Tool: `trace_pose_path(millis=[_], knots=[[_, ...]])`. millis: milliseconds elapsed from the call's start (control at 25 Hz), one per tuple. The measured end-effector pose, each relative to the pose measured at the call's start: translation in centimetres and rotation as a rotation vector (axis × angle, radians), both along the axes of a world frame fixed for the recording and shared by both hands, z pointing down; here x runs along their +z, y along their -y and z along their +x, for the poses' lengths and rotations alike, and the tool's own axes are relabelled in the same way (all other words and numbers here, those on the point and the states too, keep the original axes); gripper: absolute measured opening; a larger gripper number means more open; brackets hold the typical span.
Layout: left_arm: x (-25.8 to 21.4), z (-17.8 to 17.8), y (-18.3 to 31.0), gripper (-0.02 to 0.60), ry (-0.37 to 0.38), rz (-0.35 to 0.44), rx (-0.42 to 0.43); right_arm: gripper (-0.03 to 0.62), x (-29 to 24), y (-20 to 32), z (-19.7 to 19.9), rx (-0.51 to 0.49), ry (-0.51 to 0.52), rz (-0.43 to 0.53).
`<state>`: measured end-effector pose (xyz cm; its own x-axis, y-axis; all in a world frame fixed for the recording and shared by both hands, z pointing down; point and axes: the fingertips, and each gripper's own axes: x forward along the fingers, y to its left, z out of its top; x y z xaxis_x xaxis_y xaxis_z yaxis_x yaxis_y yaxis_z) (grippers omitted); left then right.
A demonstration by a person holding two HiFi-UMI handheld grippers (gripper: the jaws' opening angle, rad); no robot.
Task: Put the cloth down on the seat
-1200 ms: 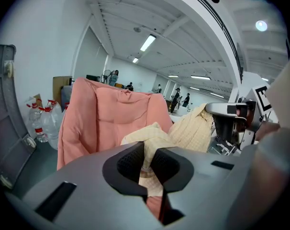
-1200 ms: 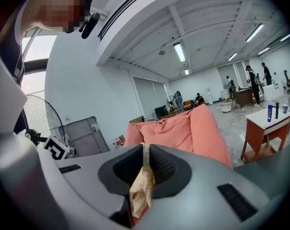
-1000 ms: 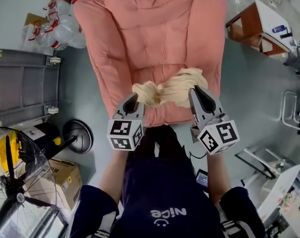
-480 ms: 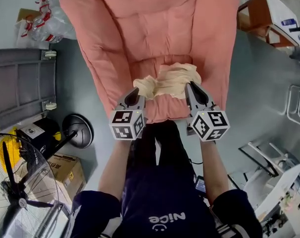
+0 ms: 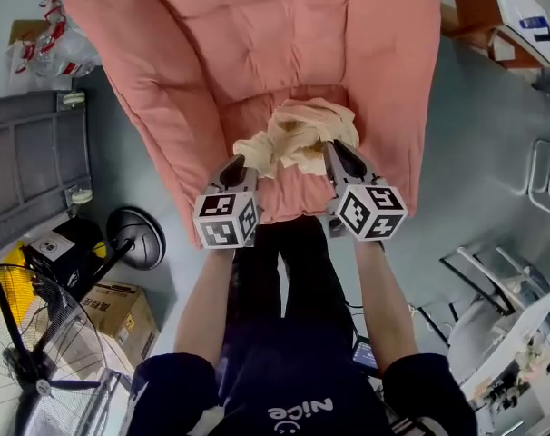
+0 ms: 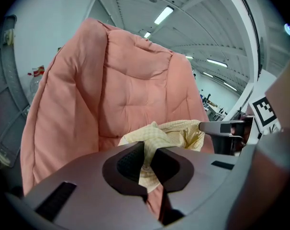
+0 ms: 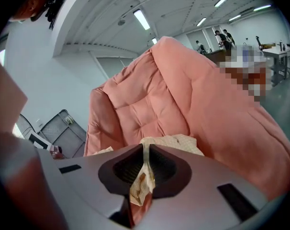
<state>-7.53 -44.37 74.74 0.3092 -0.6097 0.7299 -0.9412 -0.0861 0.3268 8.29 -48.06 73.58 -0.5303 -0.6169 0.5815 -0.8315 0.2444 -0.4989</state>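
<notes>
A crumpled pale yellow cloth (image 5: 298,134) hangs bunched over the seat of a padded pink armchair (image 5: 257,53). My left gripper (image 5: 238,163) is shut on the cloth's left end, and my right gripper (image 5: 333,149) is shut on its right end. In the left gripper view the cloth (image 6: 157,135) is pinched between the jaws of the left gripper (image 6: 148,157), with the other gripper's fingers (image 6: 217,127) at the right. The right gripper view shows a fold of the cloth (image 7: 171,142) running down through the closed right gripper (image 7: 146,163), in front of the chair's back (image 7: 150,109).
A grey metal cart (image 5: 25,171) stands left of the chair, with a round black fan base (image 5: 137,236) and a caged fan (image 5: 30,352) nearer me. A cardboard box (image 5: 121,312) lies by my left leg. A wooden table (image 5: 493,16) and metal frames (image 5: 547,180) stand at the right.
Both grippers have carried the cloth forward and further over the chair's seat. The chair fills more of the head view and sits more to the left.
</notes>
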Motion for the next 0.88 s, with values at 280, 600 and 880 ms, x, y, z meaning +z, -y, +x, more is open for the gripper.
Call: trace_pose_path(millis=[280,600,880], knots=[[4.4,-0.2,0.4,0.043,0.017,-0.035,-0.02,0.067,5.5,-0.4,-0.7,-0.038,-0.034,-0.055],[11.2,0.5,-0.5,0.043,0.063,-0.094,-0.005,0.067,13.0,-2.5,-0.2,-0.044,-0.051,-0.15],[16.9,1.8,-1.1,0.043,-0.003,-0.148,-0.006,0.067,20.3,-3.5,-0.2,-0.044,-0.085,-0.26]])
